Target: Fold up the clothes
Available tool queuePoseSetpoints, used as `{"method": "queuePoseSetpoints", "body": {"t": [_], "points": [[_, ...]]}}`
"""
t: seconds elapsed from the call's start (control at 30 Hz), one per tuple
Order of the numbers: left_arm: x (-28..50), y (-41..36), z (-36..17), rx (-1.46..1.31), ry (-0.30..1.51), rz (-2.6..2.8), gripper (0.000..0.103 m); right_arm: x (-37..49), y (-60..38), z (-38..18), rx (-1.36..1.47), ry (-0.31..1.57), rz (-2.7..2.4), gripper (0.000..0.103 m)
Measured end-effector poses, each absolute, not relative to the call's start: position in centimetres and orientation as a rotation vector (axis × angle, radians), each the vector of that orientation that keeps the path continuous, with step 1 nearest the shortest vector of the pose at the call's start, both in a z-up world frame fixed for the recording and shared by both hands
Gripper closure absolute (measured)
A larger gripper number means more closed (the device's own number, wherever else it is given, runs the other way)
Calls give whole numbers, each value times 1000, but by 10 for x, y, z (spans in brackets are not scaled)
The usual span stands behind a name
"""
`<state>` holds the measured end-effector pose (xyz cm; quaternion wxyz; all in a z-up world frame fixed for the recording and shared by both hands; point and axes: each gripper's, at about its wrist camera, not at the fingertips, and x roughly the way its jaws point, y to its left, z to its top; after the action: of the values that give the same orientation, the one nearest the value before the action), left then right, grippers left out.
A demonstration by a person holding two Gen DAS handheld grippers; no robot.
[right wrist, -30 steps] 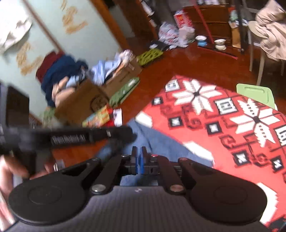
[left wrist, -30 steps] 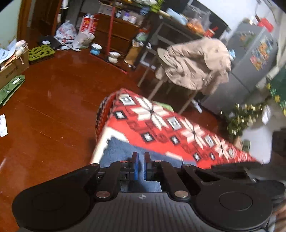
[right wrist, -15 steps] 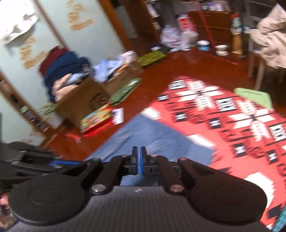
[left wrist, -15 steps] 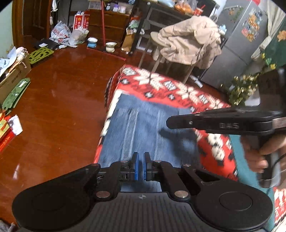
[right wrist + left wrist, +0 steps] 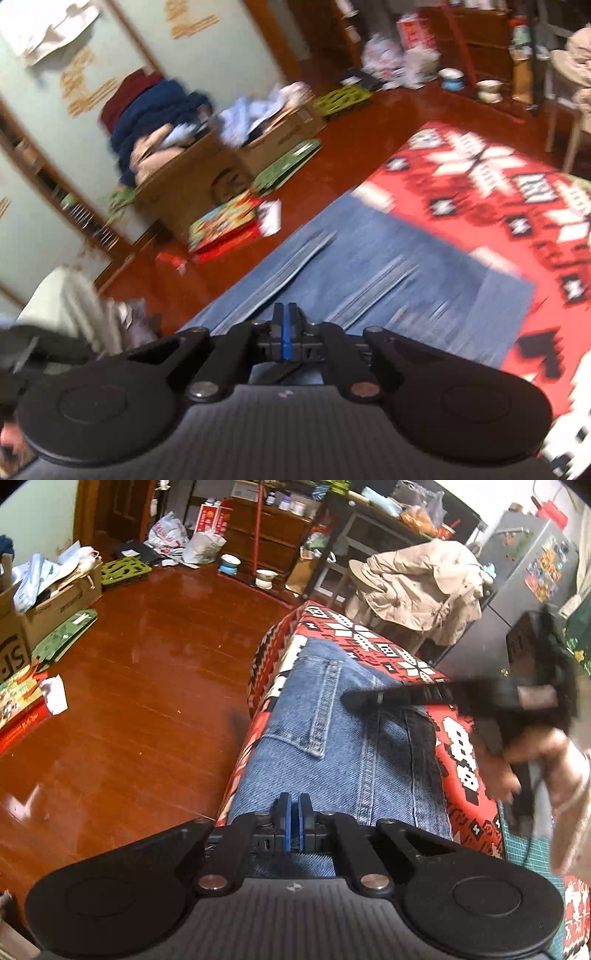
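Blue jeans [image 5: 351,746] lie flat on a table covered by a red patterned blanket [image 5: 461,746], back pocket up and waist toward the far corner. My left gripper [image 5: 294,805] is over their near end, its blue pads almost together, and I see no cloth pinched between them. My right gripper [image 5: 351,700] comes in blurred from the right, held by a hand [image 5: 535,753], with its tip over the jeans beside the pocket. In the right wrist view, that gripper [image 5: 283,321] is shut with nothing in it above the jeans [image 5: 388,266] and the blanket [image 5: 498,184].
Glossy wooden floor [image 5: 147,686] surrounds the table on the left. Cardboard boxes [image 5: 192,184] full of clothes and a flat toy box [image 5: 225,221] stand by the wall. Beyond the table's far corner are a chair draped with a beige coat [image 5: 424,587] and a grey fridge [image 5: 524,554].
Far more of the jeans now lies spread on the blanket. The left view has drawn back along them. The right gripper came into the left view and now points at the pocket area.
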<state>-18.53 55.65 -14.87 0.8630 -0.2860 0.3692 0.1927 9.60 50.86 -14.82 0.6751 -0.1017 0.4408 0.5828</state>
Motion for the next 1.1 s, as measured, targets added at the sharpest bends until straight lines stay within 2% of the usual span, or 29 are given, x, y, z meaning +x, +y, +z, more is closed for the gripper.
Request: {"method": "queuePoseSetpoints", "body": {"t": [0.37, 0.53, 0.67, 0.8, 1.1], "points": [[-193, 542, -141, -633, 708, 427, 100, 130, 526, -147, -213, 960, 1222, 101], [-180, 525, -136, -648, 680, 349, 100, 116, 486, -136, -180, 1026, 1323, 101], [-157, 503, -138, -589, 723, 312, 100, 90, 447, -143, -188, 1078, 1386, 100], [-145, 480, -143, -504, 800, 337, 99, 71, 419, -151, -207, 1064, 1386, 100], [-158, 440, -131, -453, 834, 370, 100, 50, 354, -142, -201, 1027, 1372, 96]]}}
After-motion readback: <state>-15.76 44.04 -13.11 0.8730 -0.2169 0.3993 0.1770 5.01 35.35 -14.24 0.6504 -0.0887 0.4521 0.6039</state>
